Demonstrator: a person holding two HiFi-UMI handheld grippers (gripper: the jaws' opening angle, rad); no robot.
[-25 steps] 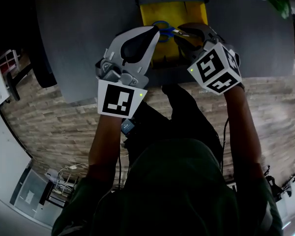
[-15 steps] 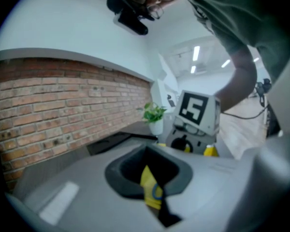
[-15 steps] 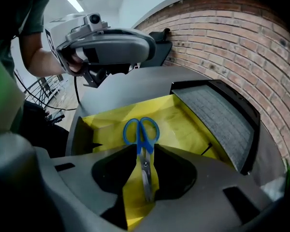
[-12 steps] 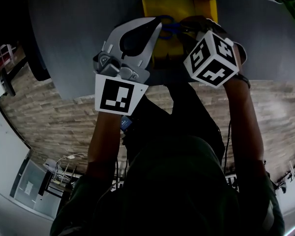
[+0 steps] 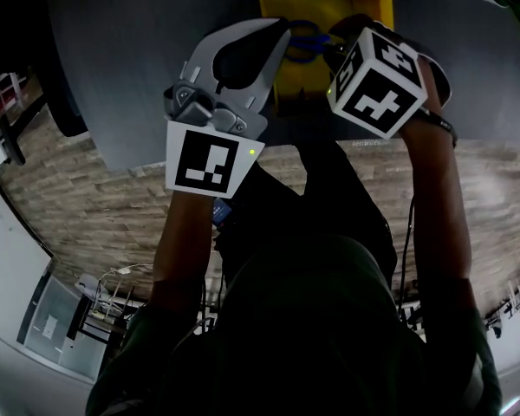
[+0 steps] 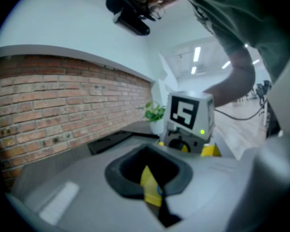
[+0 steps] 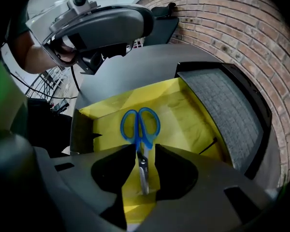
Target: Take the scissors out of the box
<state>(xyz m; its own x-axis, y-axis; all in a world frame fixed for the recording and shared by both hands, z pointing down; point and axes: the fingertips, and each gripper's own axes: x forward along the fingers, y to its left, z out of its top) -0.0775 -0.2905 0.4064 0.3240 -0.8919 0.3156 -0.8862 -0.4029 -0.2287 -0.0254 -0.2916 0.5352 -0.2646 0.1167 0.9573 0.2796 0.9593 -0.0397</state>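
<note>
Closest to the head camera, the person's forearms (image 5: pixel 186 241) reach out over a dark grey table (image 5: pixel 130 68). At the left edge of the open yellow box (image 7: pixel 188 120), the left gripper (image 6: pixel 152 187) has its jaws nearly together with a sliver of yellow in the slit; whether they pinch it I cannot tell. The right gripper (image 7: pixel 144 151) points steeply down into the box. Its jaws are moderately apart and have just been opening, and the blades of the blue-handled scissors (image 7: pixel 141 129) lie between them, clear of the pads. The scissors lie flat and closed on the box floor, their long axis in line with that gripper, tips toward it and handle loops away. Since a second ago the right gripper's marker cube (image 5: pixel 377 81) has tipped and moved farther over the box, while the left gripper has hardly shifted. Beyond the box lies a grey textured panel (image 7: pixel 222 110), then a brick wall (image 7: pixel 241 28).
</note>
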